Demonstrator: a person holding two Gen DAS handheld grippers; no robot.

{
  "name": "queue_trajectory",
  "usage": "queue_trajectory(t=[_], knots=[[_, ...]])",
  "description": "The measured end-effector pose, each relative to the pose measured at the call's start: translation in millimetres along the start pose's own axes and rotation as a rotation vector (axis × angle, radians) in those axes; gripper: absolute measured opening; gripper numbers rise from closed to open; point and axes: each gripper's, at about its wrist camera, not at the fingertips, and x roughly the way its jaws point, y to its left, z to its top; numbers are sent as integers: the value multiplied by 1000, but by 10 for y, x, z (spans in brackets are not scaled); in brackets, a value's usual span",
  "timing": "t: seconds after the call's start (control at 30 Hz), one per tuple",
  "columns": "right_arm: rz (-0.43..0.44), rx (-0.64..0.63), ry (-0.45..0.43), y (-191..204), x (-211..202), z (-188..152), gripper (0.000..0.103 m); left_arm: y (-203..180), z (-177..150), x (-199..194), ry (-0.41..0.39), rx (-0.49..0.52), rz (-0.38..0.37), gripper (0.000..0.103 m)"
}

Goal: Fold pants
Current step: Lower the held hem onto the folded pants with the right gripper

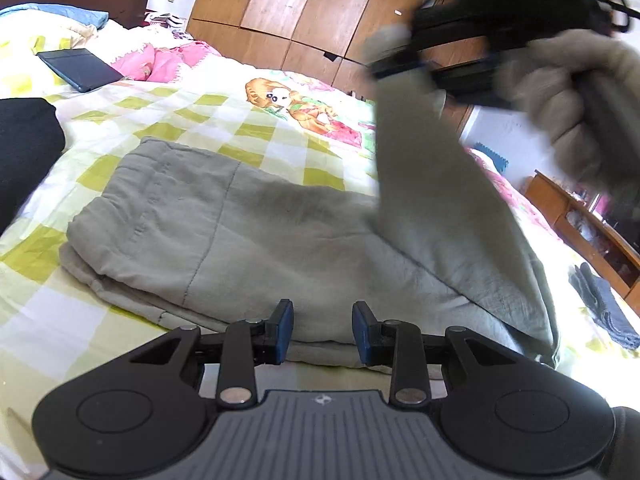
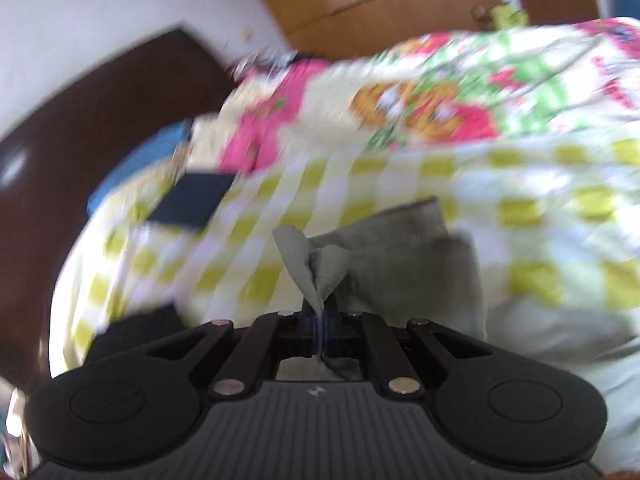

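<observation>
Pants (image 1: 248, 224) lying partly folded on the bed (image 1: 48, 280); right gripper (image 2: 320, 328) jaws clenched, lifting one leg end above them. Left gripper (image 1: 322, 330) jaws released at the pants' near edge. Final fold left.

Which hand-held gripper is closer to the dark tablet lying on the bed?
Left, probably. The left hand-held gripper hovers open over the grey pants, the dark tablet beyond them. The right hand-held gripper is raised farther right, pinching the pants.

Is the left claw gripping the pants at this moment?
No, the left claw stands open above the pants, with nothing between its pads.
</observation>
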Motion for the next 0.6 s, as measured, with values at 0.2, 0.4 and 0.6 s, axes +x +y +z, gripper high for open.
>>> queue_trajectory(t=[0.2,0.4,0.6], knots=[[-18,-171,65,541,483,-267,4,112,-8,-11,24,-60,33,46],[-60,-395,-9,942,396,-331,4,269,-2,74,90,-153,8,46],[-50,-618,158,1152,724,-674,5,277,2,107,99,-150,4,46]])
